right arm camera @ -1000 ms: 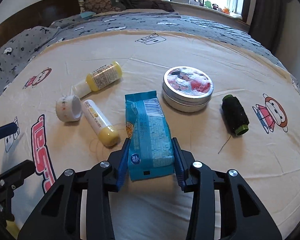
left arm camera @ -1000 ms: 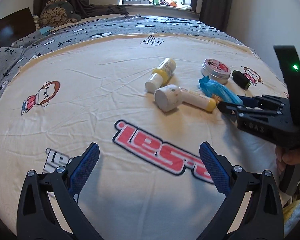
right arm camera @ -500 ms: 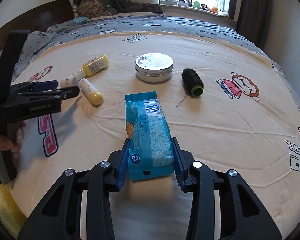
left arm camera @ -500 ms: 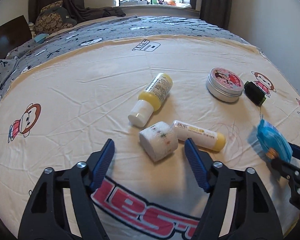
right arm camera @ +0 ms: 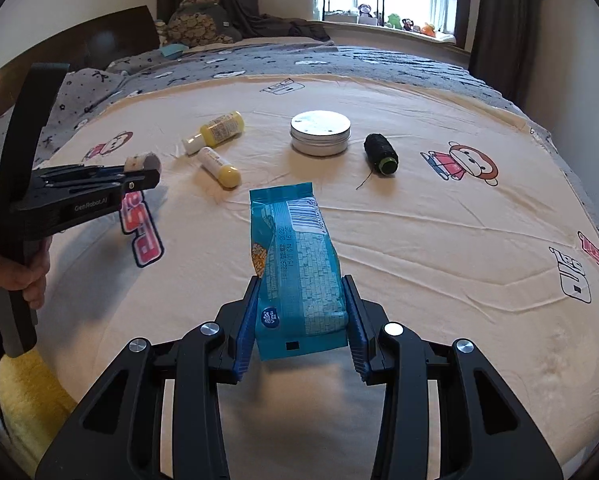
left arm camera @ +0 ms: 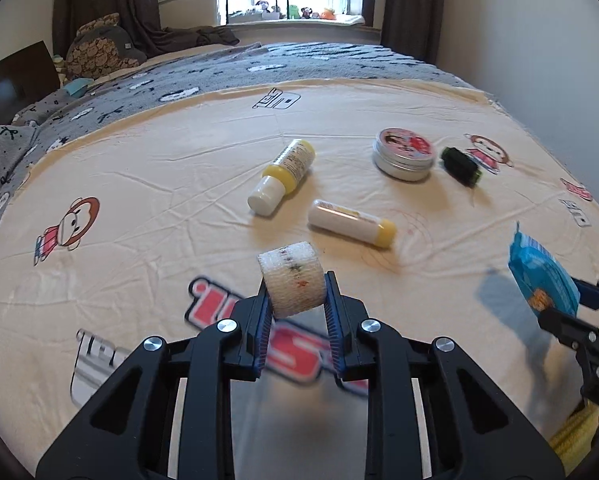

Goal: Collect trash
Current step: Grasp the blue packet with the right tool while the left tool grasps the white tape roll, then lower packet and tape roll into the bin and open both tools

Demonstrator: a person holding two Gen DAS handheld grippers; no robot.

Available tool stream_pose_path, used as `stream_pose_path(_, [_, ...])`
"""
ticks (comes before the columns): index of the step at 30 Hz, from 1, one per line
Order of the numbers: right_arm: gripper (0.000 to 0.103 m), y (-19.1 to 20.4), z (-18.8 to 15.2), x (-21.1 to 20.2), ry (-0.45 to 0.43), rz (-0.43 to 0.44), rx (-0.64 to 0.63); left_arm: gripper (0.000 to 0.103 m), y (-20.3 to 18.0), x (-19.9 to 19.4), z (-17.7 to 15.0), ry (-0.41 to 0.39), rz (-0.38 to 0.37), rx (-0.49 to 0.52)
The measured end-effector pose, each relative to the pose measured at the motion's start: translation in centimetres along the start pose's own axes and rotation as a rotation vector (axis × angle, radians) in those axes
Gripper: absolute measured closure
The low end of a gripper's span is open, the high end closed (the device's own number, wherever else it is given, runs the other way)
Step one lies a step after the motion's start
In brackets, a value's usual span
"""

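Left gripper point(left arm camera: 297, 312), jaws just closing, clamped on white tape roll point(left arm camera: 293, 280) at frame centre; right gripper point(right arm camera: 301, 320) gripping blue wrapper point(right arm camera: 295, 264), long axis pointing up-frame, above bed point(right arm camera: 439, 240).

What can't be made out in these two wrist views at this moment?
- Any trash bin: in neither view.
- Blue snack packet: front face turned away in the right wrist view; printed text too small to read.
- Bandage roll: lower part hidden between the left tongs in the left wrist view.
- Red bedsheet logo: blurred, partly covered by those tongs.
- Right tongs: cut off at the left view's right edge.
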State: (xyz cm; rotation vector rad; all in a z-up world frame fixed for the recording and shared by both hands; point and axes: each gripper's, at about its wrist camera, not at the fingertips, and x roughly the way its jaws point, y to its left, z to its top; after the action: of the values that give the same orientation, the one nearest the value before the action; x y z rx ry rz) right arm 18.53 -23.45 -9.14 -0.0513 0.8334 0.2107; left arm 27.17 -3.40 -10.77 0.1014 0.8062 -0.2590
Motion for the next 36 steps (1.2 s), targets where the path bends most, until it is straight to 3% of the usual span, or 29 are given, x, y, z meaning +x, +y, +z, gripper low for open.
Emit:
stream_pose_path(11, [0.063, 0.8, -4.6, -8.0, -0.101, 0.018, 0.012, 0.08, -4.0, -10.2, -7.3, -0.08, -0.047, 0.062])
stream_pose_path(20, [0.063, 1.8, -11.0, -11.8, -0.099, 0.005, -0.003, 0.08, -6.6, -14.2, -14.6, -0.05, -0.157, 0.097])
stream_pose_path(28, [0.063, 2.7, -16.5, -10.3, 0.043, 0.022, 0.018, 0.08, -9.0, -12.2, -20.8, 0.091, -0.264, 0.1])
stream_pose_path(36, [0.063, 3.7, -21.7, -5.9, 0.243, 0.077, 0.075, 0.08, -10.0, -7.9, -25.4, 0.262, -0.292, 0.117])
